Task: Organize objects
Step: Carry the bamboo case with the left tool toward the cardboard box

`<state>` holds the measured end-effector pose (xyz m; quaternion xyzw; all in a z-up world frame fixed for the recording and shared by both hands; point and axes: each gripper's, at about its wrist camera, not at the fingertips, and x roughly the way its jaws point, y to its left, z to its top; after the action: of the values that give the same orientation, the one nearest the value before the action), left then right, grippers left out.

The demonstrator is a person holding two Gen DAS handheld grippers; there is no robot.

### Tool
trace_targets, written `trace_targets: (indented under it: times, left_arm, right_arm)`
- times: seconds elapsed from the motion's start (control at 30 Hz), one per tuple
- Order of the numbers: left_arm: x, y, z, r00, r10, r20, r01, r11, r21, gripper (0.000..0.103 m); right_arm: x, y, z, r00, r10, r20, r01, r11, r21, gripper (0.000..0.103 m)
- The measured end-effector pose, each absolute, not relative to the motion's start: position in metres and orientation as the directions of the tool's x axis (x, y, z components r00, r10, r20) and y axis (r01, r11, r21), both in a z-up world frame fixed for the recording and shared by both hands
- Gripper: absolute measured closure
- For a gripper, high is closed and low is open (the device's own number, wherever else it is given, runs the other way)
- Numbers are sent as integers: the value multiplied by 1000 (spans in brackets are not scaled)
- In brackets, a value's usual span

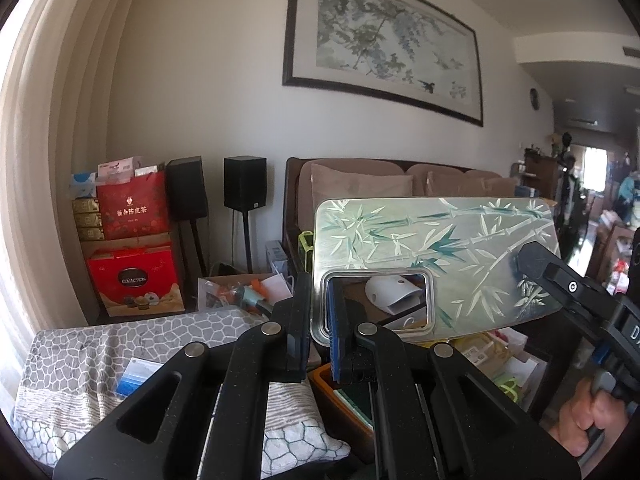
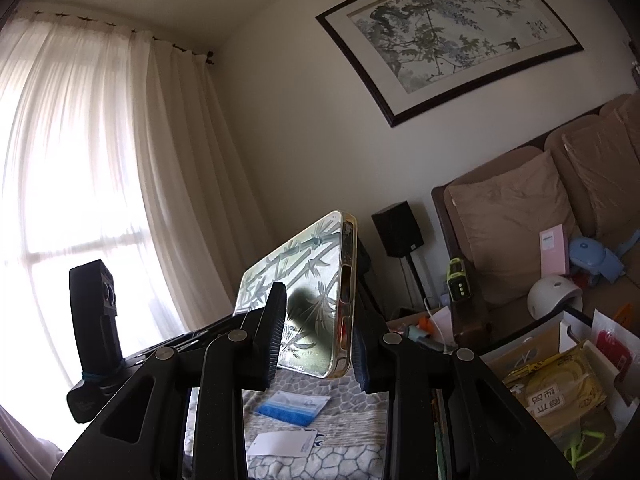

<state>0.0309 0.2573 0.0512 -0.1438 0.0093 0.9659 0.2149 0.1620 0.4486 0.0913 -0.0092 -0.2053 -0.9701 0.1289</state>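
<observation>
"COLLECTION" on red gift box [image 1: 134, 280]; "新会陈皮茶" on red bag [image 1: 132, 210].

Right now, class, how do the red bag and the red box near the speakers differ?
The red bag sits higher and carries gold Chinese characters; the red box sits below it and has a dark COLLECTION badge. Both are red gift packaging.

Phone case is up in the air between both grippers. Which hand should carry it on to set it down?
Probably left. The left gripper is shut on the phone case at its camera cutout; the right gripper's fingers straddle it without clearly clamping.
</observation>
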Motion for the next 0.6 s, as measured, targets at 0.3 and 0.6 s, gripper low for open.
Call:
trace_targets:
  times: [0.3,0.6]
  left_arm:
    - [28,264,52,-856,429,-288,-435,-899,-45,96]
    - [24,276,49,-844,449,-294,-453,-890,-56,96]
  right_arm:
    - [162,455,91,-971,-231,67,238,-884,402,74]
    - [164,464,88,-977,-205,59,211,-883,419,74]
